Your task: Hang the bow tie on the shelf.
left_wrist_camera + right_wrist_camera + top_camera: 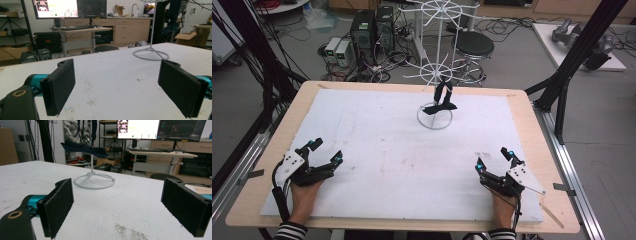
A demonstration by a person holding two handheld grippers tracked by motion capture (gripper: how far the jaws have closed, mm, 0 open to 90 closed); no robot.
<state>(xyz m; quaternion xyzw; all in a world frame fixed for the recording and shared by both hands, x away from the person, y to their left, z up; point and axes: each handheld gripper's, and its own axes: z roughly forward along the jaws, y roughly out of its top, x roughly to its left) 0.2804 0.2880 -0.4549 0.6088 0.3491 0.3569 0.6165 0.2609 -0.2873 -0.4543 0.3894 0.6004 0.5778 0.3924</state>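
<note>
Both grippers' jaws spread, empty; dark cloth (pixel 443 96) on stand (pixel 434 120) well beyond.

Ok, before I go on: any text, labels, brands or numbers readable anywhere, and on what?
No text can be read for certain.
Monitors behind the table: windows with content, too blurred to read.
Cardboard box at the right in the left gripper view: a dark scrawl, not legible.
Left gripper, right gripper, white rack: no markings visible.

Two grippers (pixel 325 152) (pixel 493 159), one white wire rack (pixel 435 65), one black strap (pixel 443 95).
</note>
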